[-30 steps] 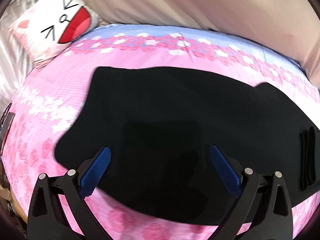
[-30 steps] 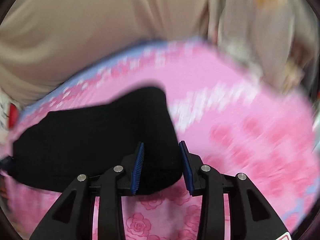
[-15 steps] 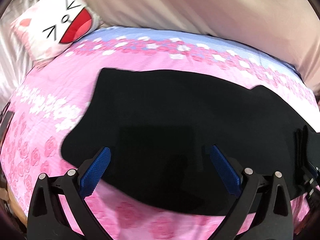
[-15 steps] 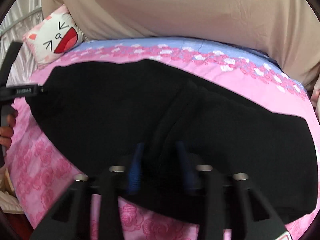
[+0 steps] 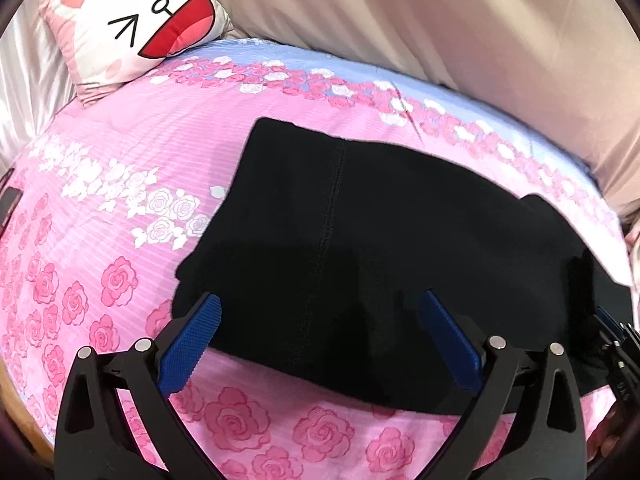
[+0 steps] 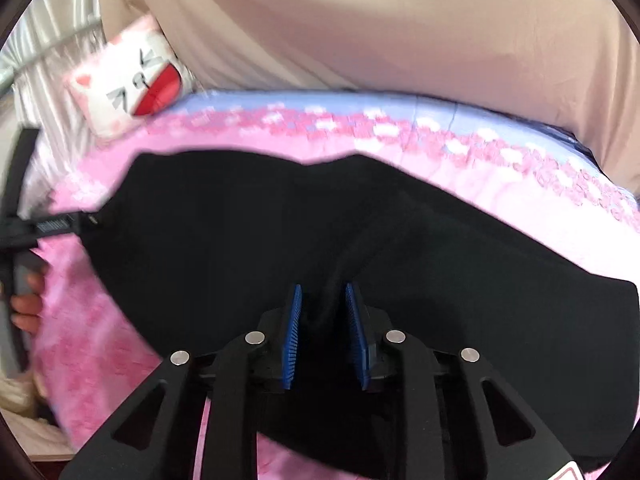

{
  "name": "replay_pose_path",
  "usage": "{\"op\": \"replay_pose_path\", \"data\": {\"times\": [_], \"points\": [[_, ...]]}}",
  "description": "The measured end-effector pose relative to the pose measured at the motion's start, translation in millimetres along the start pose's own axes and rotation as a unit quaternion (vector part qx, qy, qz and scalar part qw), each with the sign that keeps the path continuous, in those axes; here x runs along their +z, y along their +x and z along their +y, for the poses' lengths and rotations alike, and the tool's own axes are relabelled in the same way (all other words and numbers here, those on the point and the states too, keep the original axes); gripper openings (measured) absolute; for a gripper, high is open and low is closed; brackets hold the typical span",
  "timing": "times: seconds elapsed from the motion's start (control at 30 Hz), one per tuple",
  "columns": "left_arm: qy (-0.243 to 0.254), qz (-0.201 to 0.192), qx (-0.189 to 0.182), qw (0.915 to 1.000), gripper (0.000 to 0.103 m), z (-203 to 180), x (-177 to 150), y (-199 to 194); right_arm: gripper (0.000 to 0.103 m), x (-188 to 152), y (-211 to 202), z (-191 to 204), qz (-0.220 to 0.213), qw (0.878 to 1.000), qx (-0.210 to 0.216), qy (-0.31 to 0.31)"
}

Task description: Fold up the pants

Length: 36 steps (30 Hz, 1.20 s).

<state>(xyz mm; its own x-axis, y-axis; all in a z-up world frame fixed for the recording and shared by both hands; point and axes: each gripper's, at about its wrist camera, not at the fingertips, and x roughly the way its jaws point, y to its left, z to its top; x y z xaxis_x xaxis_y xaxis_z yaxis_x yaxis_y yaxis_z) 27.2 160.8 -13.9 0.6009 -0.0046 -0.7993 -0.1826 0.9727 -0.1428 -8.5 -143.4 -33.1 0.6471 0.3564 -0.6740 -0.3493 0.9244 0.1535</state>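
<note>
Black pants [image 5: 380,248] are spread on the bed [image 5: 120,184], beneath both grippers. The left gripper [image 5: 320,320] is held wide and empty; the right gripper [image 6: 322,320], narrow, is opening around a cloth ridge. Before regrasping, the fold should be laid flat.

The right wrist view is motion-blurred. The pants [image 5: 360,248] run off the left wrist view at 3 o'clock; their folds are lost in black.
</note>
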Motion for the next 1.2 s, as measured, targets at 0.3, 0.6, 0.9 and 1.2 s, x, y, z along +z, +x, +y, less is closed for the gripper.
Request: {"op": "replay_pose_path", "data": {"times": [0.3, 0.6, 0.9, 1.2], "points": [[-0.142, 0.006, -0.010, 0.9899, 0.097, 67.8, 12.2, 7.5, 0.050, -0.5, -25.5, -23.2, -0.019, 0.998, -0.018, 0.055], [-0.066, -0.001, -0.015, 0.9977, 0.025, 37.2, 21.2, 32.1, 0.061, -10.6, -28.6, -43.7, -0.024, 0.994, -0.017, 0.109], [0.107, -0.082, -0.005, 0.9908, 0.022, -87.2, 41.2, -40.9, 0.061, -20.4, -45.7, -80.3, -0.049, 0.985, -0.030, 0.160], [0.263, -0.098, -0.086, 0.9559, 0.023, -266.0, 8.9, -63.9, 0.062, -33.7, -74.1, -137.3, -0.077, 0.971, -0.057, 0.221]]}}
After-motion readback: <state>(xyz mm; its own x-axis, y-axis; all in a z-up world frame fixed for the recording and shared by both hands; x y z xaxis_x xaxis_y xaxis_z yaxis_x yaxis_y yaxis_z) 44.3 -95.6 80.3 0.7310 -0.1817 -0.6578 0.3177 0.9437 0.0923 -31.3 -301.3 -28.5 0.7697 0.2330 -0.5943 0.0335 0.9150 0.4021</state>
